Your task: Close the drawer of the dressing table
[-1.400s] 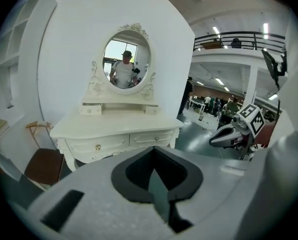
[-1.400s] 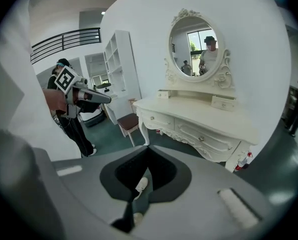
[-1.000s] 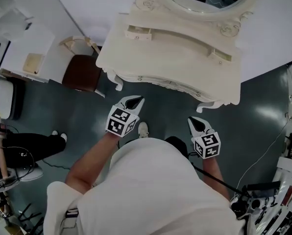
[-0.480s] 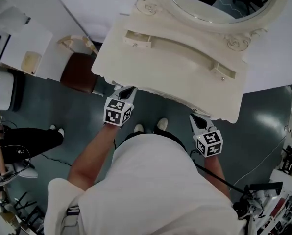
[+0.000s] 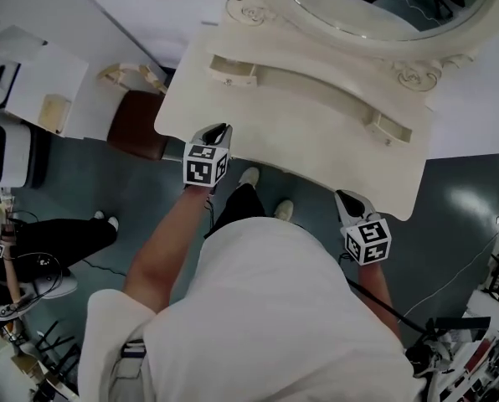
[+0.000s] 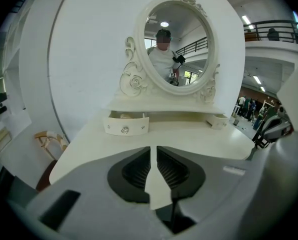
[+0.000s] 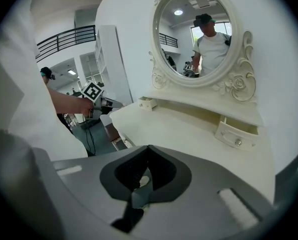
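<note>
The cream dressing table [image 5: 316,132] carries two small drawers under its oval mirror [image 5: 375,7]. The left drawer [image 6: 125,125] stands pulled out, its inside showing, and the right drawer [image 7: 237,136] is pulled out too. My left gripper [image 5: 218,129] hangs over the table's front left edge and points at the left drawer from some way off. Its jaws [image 6: 153,148] are opening, with a narrow gap and nothing between them. My right gripper [image 5: 345,195] is at the table's front right edge, with its jaws [image 7: 148,147] closed together and holding nothing.
A brown-seated stool [image 5: 139,126] stands left of the table, with a white cabinet [image 5: 32,74] beyond it. Another person's legs [image 5: 57,239] are at the left. Cables and equipment [image 5: 475,350] crowd the floor at the lower right.
Both grippers have moved forward towards the dressing table. The left one has come from the floor side to above the table's front left edge, and the right one has reached the front right edge.
</note>
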`<state>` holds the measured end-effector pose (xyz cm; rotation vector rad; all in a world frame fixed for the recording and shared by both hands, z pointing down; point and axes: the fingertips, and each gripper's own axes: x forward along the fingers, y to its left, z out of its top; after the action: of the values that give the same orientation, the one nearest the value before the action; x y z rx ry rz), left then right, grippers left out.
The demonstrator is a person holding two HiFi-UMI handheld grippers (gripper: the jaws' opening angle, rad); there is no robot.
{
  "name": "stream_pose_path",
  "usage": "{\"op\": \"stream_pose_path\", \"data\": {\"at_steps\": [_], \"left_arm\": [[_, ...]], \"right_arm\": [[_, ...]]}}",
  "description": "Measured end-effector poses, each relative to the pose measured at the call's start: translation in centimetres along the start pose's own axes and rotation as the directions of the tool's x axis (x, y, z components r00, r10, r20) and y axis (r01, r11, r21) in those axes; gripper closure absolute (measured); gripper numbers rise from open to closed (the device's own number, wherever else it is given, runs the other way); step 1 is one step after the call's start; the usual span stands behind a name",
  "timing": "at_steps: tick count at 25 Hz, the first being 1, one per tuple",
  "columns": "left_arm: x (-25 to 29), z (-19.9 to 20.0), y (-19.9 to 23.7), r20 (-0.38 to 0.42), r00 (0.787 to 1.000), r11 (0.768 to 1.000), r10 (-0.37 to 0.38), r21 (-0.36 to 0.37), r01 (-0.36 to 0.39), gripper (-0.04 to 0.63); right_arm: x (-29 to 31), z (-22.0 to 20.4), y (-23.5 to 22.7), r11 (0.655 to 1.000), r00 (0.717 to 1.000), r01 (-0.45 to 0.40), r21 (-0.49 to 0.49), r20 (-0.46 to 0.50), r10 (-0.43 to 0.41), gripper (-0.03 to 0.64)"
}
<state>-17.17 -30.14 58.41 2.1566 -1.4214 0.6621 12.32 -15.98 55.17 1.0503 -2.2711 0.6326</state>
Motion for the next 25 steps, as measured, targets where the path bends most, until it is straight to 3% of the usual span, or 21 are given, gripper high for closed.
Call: {"op": "stream_pose_path", "data": {"at_steps": [12,25], "left_arm": [[9.8,3.7,8.1,-0.057,0.998,1.000,-0.007,0.005,0.007,0.494],[15.4,3.4,11.3,-0.127,0.990,0.998,-0.055,0.007,0.057,0.459]], "right_arm": [[4.3,6.5,-1.9,0.983,0.990,0.136,0.122,0.009,-0.138,0.617],[8.1,8.4,-0.6,0.962,0.977,0.213,0.171,-0.057,-0.207,0.617]]}}
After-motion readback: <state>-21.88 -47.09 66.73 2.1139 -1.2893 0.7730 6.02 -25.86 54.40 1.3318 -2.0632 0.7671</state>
